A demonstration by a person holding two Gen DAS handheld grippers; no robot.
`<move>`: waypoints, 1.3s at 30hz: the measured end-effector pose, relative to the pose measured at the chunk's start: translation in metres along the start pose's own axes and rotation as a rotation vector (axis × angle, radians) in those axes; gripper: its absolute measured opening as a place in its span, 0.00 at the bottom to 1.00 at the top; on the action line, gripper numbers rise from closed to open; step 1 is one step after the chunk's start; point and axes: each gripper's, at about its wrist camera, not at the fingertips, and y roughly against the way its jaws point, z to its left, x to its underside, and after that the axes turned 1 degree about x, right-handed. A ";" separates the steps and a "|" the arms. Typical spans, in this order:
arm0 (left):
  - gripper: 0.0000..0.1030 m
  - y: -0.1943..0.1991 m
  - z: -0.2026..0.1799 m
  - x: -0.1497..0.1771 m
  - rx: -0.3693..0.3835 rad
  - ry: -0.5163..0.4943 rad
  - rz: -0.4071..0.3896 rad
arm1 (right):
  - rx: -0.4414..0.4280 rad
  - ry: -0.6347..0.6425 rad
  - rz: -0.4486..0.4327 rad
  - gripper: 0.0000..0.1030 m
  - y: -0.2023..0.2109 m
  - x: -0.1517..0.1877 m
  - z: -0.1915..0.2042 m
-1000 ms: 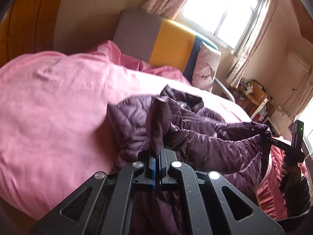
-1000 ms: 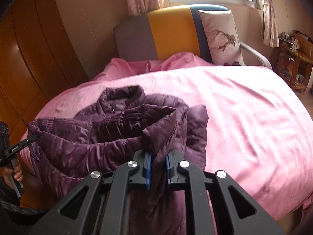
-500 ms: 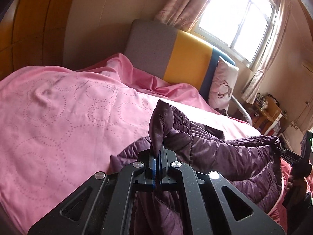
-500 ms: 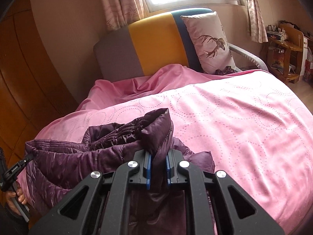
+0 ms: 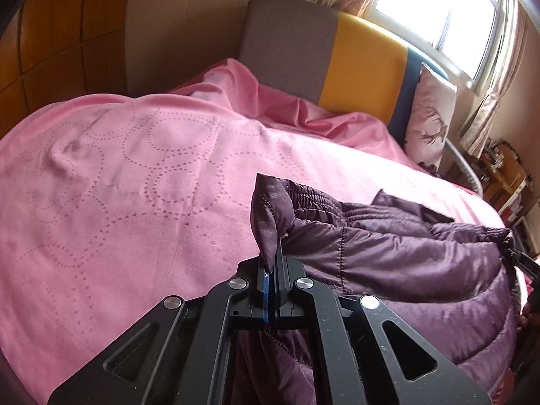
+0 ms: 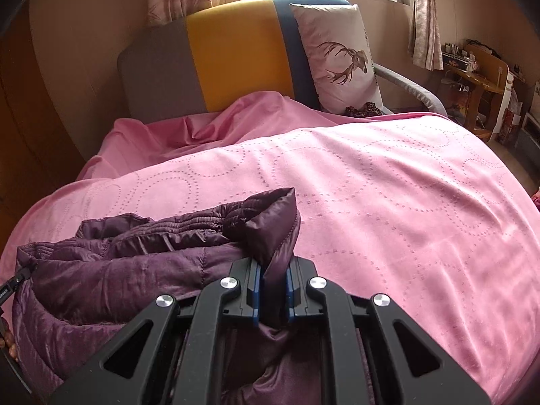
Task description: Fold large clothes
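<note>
Pink bedding with dotted circle quilting [image 5: 141, 202] spreads out ahead of both your tongs, running up to a headboard [image 6: 236, 50] in grey, yellow and blue panels, with a deer-print pillow [image 6: 337, 57] leaning against its blue end under a bright window [image 5: 435, 6]. Your left gripper [image 5: 272, 270] is pressed together on a thin fold of the purple quilted jacket [image 5: 405, 253], and a pointed corner of the fabric sticks up just beyond the tips. From that pinch the jacket stretches away to the right of the left tongs, across the near edge of the bed. Your right gripper [image 6: 273, 283] is pinching a thicker bunch of the same jacket [image 6: 135, 263], so its blue pads sit slightly apart with cloth filling the gap. From there the jacket runs off to the left of the right tongs, with more of it hanging beneath them. Wooden shelves [image 6: 479, 77] stand far off to the right.
</note>
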 end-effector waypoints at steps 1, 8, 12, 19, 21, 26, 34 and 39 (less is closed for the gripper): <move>0.01 -0.009 -0.001 0.001 -0.017 -0.009 0.017 | 0.022 0.018 0.005 0.10 -0.007 0.001 0.002; 0.01 -0.051 -0.011 0.020 -0.116 -0.086 0.070 | 0.106 0.075 0.078 0.16 -0.059 0.014 0.011; 0.01 -0.057 -0.013 0.023 -0.145 -0.094 0.064 | 0.125 0.078 0.110 0.18 -0.082 0.019 0.010; 0.03 -0.029 -0.018 0.016 -0.182 -0.078 0.039 | 0.119 0.059 0.114 0.26 -0.079 0.022 0.004; 0.03 -0.010 -0.024 0.017 -0.175 -0.088 0.003 | 0.129 0.032 0.117 0.42 -0.075 0.019 0.000; 0.03 0.038 -0.041 0.023 -0.125 -0.095 -0.070 | 0.105 0.012 0.077 0.57 -0.044 0.014 -0.004; 0.03 0.073 -0.053 0.046 -0.079 -0.089 -0.094 | 0.006 0.025 0.011 0.70 0.028 0.038 -0.004; 0.03 0.081 -0.050 0.063 -0.084 -0.097 -0.079 | -0.004 -0.002 0.026 0.75 0.055 0.071 -0.024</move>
